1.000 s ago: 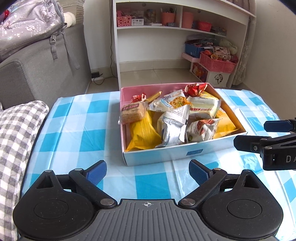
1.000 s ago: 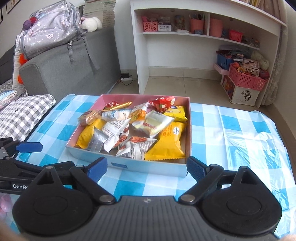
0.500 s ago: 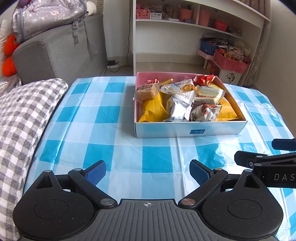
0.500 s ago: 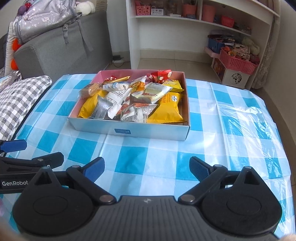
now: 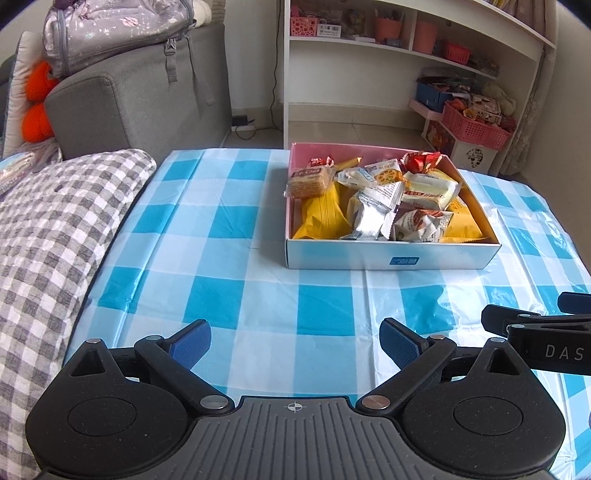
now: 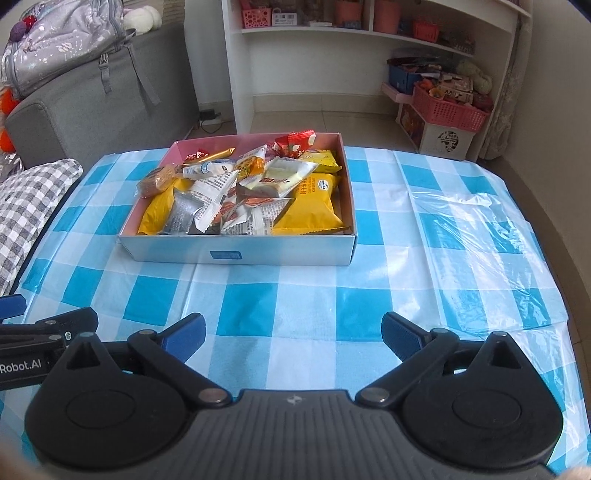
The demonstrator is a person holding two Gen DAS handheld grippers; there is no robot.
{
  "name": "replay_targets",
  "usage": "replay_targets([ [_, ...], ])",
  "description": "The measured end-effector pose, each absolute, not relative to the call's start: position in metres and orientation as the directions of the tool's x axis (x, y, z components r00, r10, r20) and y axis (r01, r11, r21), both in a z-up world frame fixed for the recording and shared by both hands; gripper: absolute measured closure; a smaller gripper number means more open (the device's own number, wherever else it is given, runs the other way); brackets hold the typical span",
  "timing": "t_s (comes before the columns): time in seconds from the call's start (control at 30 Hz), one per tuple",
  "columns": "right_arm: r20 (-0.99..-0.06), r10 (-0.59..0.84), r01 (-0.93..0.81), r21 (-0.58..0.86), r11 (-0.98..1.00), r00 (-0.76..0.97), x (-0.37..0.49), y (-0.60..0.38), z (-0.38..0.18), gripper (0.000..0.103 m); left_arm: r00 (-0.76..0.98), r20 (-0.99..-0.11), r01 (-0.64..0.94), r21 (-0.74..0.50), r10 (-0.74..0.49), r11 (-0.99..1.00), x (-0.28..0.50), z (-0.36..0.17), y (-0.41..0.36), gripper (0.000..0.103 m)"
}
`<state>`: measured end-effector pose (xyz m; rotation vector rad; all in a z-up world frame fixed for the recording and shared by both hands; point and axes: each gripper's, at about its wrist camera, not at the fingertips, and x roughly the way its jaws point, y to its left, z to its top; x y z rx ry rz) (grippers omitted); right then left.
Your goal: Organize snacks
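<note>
A shallow box [image 5: 391, 260] [image 6: 240, 254], white outside and pink inside, sits on the blue-checked tablecloth [image 5: 221, 229] and holds several wrapped snacks: yellow bags [image 5: 321, 218] [image 6: 314, 206], silver packets [image 5: 371, 218], a biscuit pack [image 5: 308, 181], red wrappers [image 5: 421, 159]. My left gripper [image 5: 294, 341] is open and empty, well short of the box. My right gripper [image 6: 291, 334] is open and empty, also short of the box. Each gripper shows at the edge of the other's view.
A grey-checked cushion [image 5: 48, 229] lies at the table's left edge. A grey sofa [image 5: 140, 99] with a backpack [image 5: 110, 33] stands behind. A white shelf unit [image 5: 406, 66] and pink baskets [image 5: 476, 123] stand beyond the table. Clear plastic [image 6: 480, 221] covers the right side.
Both grippers have pulled back from the box toward the table's near edge; the box now looks smaller and farther. Both stay open and empty.
</note>
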<state>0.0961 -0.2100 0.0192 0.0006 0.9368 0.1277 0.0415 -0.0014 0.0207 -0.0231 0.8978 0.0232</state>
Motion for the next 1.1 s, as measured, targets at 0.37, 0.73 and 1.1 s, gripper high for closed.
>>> replay_targets([
  [0.37,-0.8,0.086,-0.126,0.013,0.992,0.594,0.0934,-0.2058,0.0177,0.0,0.623,-0.781,-0.045,0.022,0.046,0.999,0.039,0.0206,0.0009,0.004],
  [0.73,-0.804,0.075,-0.122,0.003,0.993,0.59,0.094,-0.2073,0.0154,0.0,0.626,-0.778,-0.045,0.039,0.059,0.998,0.0401,0.0205,-0.0008,0.004],
  [1.1,-0.806,0.074,-0.128,-0.003,0.992,0.588,0.0933,-0.2067,0.0148,0.0,0.625,-0.778,-0.046,0.04,0.059,0.998,0.0402,0.0206,-0.0014,0.004],
])
